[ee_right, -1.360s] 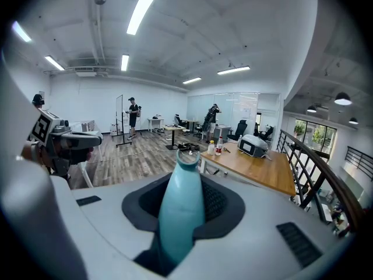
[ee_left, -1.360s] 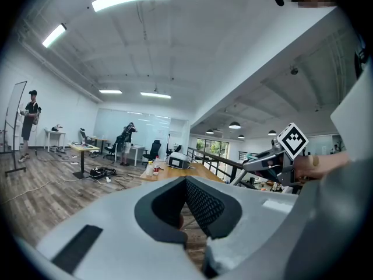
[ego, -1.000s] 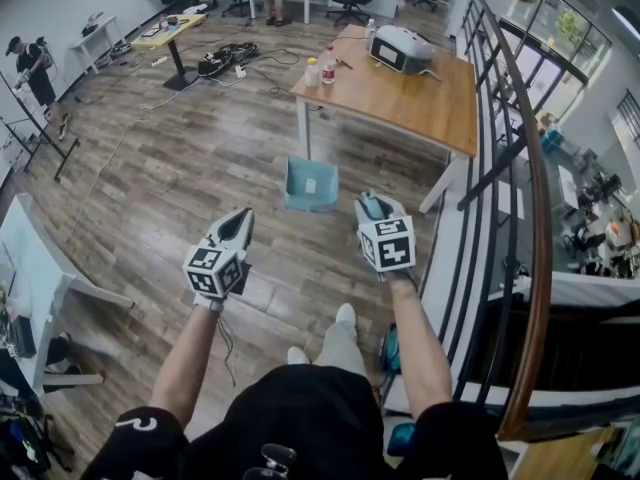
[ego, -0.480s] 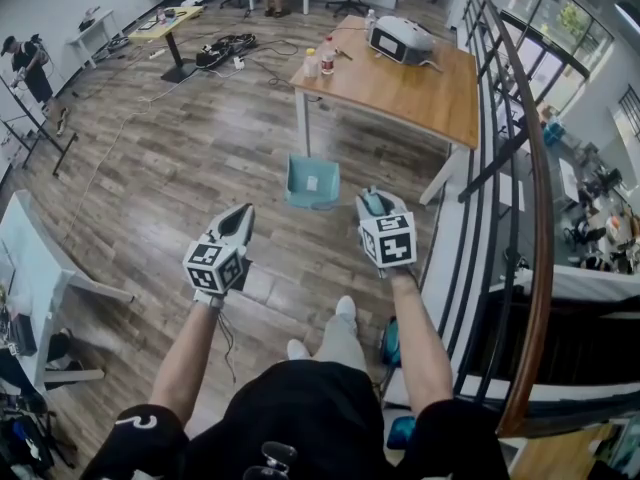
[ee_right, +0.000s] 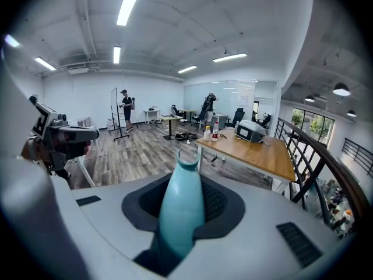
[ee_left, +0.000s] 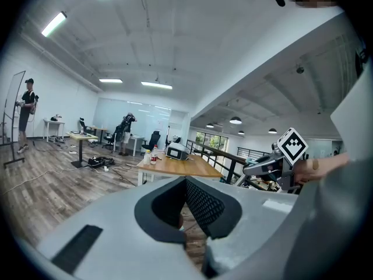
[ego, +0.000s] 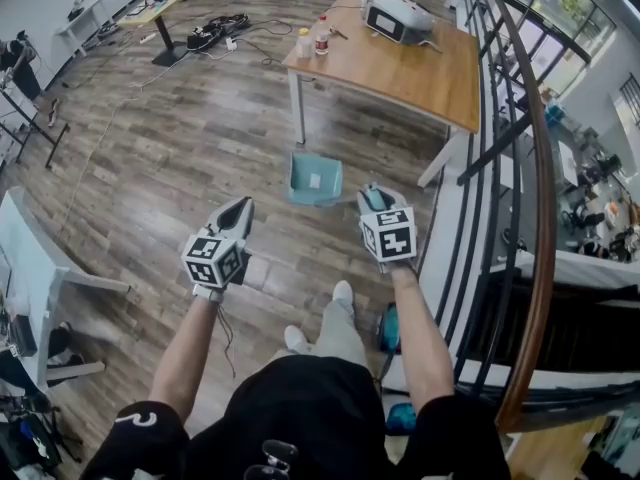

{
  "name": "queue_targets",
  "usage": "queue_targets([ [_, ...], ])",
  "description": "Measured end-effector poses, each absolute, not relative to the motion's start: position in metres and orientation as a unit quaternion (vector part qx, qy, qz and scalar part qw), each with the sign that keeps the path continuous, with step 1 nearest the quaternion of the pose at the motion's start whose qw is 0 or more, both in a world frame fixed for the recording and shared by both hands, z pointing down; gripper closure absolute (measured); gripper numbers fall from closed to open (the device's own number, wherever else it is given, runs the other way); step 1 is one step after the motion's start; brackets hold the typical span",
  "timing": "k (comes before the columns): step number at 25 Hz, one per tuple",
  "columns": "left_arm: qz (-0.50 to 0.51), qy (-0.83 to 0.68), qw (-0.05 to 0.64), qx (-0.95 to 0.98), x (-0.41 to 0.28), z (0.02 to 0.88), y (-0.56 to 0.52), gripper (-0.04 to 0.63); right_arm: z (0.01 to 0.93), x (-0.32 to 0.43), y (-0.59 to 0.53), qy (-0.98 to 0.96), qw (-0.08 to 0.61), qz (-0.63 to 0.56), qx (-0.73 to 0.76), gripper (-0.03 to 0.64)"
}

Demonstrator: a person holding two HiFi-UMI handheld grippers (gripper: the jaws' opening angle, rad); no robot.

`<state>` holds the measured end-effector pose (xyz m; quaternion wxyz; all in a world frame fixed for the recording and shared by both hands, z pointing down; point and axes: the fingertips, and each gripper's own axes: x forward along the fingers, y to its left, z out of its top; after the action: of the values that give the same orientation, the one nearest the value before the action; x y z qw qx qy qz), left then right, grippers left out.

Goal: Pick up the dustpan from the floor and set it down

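Wood-look plank floor (ego: 180, 158) fills most of what we see, with the light wooden table on white legs (ego: 400, 68) at the far side. The teal plastic dustpan (ego: 315, 178) sits just this side of that table, out ahead of the right gripper (ego: 372, 198). That gripper's jaws are partly closed and clamped on the pan's teal handle (ee_right: 182, 209). The left gripper (ego: 238, 213) is off to the left, its jaws brought together at the tips with nothing in them.

Compared with a second ago the grip is the same and the pan has kept its spot ahead of the jaws. The table has slid up in our head view, so we reckon we're leaning down with it. Looks to us like the pick-up is done and we're onto the set-down. We can't tell if the pan is touching the floor yet.
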<state>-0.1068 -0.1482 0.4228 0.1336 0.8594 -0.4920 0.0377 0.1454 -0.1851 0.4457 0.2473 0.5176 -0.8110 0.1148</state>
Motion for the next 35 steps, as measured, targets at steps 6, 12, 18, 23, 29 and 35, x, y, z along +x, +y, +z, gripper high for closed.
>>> queue_targets([
  [6, 0.053, -0.484, 0.152, 0.86, -0.091, 0.452, -0.169, 0.6, 0.488, 0.16, -0.203, -0.801, 0.271, 0.129, 0.519, 0.532],
  [12, 0.075, -0.471, 0.177, 0.861, -0.071, 0.489, -0.194, 0.6, 0.541, 0.173, -0.223, -0.79, 0.301, 0.15, 0.512, 0.532],
  [18, 0.094, -0.458, 0.197, 0.862, -0.053, 0.53, -0.222, 0.6, 0.595, 0.183, -0.245, -0.784, 0.319, 0.164, 0.507, 0.532],
  [23, 0.114, -0.446, 0.213, 0.862, -0.038, 0.564, -0.247, 0.6, 0.638, 0.186, -0.275, -0.78, 0.322, 0.165, 0.51, 0.531],
  [29, 0.141, -0.432, 0.239, 0.858, -0.013, 0.617, -0.269, 0.6, 0.712, 0.202, -0.291, -0.772, 0.349, 0.186, 0.497, 0.532],
  [35, 0.153, -0.434, 0.261, 0.848, -0.006, 0.662, -0.288, 0.6, 0.772, 0.211, -0.305, -0.765, 0.368, 0.2, 0.49, 0.531],
])
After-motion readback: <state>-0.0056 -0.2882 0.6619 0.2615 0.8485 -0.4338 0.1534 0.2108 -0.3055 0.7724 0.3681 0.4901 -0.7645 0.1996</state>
